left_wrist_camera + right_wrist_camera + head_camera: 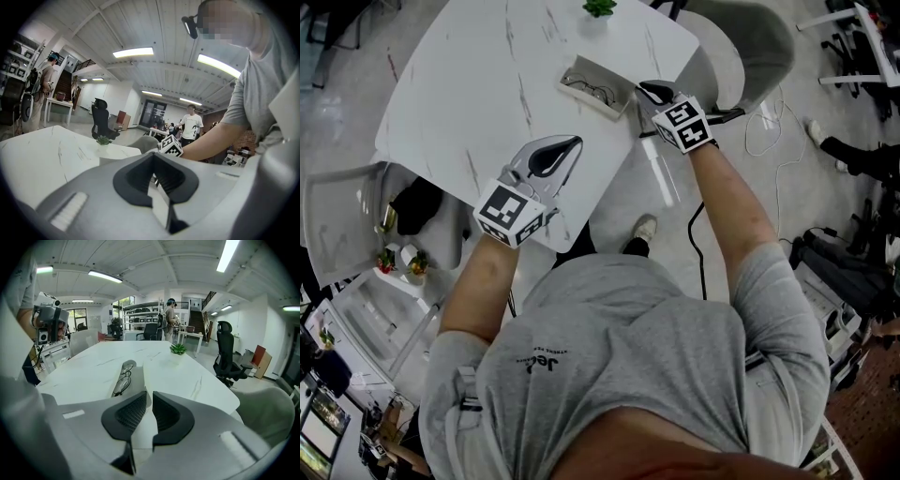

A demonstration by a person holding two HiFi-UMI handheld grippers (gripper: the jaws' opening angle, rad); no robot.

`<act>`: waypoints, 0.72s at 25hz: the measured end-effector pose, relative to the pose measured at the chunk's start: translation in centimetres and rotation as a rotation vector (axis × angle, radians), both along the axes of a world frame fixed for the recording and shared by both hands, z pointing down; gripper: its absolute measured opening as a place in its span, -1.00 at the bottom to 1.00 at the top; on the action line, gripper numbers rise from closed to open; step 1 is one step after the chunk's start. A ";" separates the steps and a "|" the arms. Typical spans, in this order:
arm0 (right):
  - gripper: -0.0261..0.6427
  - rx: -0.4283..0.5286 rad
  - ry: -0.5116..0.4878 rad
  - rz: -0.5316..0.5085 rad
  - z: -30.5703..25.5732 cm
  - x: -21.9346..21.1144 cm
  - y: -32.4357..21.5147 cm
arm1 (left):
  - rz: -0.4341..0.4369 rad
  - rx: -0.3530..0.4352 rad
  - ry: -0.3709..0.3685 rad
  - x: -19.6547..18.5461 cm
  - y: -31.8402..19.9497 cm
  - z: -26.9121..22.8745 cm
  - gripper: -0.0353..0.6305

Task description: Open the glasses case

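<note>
The white glasses case (617,103) lies open near the marble table's (487,75) right edge, with wire glasses (589,91) inside. My right gripper (645,90) is at the case's near right end. In the right gripper view its jaws (147,394) stand almost together, pinching the raised white lid (157,371); the glasses (121,383) lie in the tray to its left. My left gripper (572,142) hovers over the table's near edge, well apart from the case. Its tips (152,157) meet, with nothing held.
A small green plant (600,7) stands at the table's far end. A grey chair (750,37) sits to the right of the table and cables trail on the floor (769,131). Shelves with clutter (394,253) stand at the lower left. People stand in the background (192,124).
</note>
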State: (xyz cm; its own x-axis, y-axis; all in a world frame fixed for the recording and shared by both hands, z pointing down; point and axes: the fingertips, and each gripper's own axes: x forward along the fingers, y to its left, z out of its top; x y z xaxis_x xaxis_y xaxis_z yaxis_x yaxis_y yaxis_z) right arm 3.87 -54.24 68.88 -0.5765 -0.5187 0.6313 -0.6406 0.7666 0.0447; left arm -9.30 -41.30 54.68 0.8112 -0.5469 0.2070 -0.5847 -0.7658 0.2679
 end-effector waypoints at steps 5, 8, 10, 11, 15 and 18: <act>-0.79 0.020 -0.049 0.042 -2.4 1.5 1.1 | 0.010 0.011 0.004 0.7 0.4 -1.2 -0.75; -0.79 0.042 -0.085 0.078 -4.9 3.2 2.1 | 0.016 0.022 0.008 1.6 0.8 -2.5 -0.75; -0.79 0.066 -0.113 0.102 -7.1 4.6 2.7 | 0.026 0.036 0.011 2.4 0.9 -3.6 -0.75; -0.79 0.082 -0.130 0.116 -8.4 5.4 2.9 | 0.034 0.045 0.014 2.9 0.9 -4.3 -0.75; -0.79 0.146 -0.178 0.171 -14.1 8.9 4.4 | 0.057 0.074 0.037 5.4 0.9 -7.5 -0.75; -0.85 0.195 -0.199 0.222 -18.6 11.8 6.1 | 0.073 0.095 0.062 7.4 1.2 -10.2 -0.75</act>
State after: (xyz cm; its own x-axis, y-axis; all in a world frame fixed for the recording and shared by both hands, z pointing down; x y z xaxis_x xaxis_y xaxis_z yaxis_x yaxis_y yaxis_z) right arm 15.67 -48.18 50.32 -0.5377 -0.7450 0.3948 -0.8017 0.5967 0.0341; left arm -1.90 -40.11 44.52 0.8592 -0.5006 0.1053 -0.5110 -0.8293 0.2264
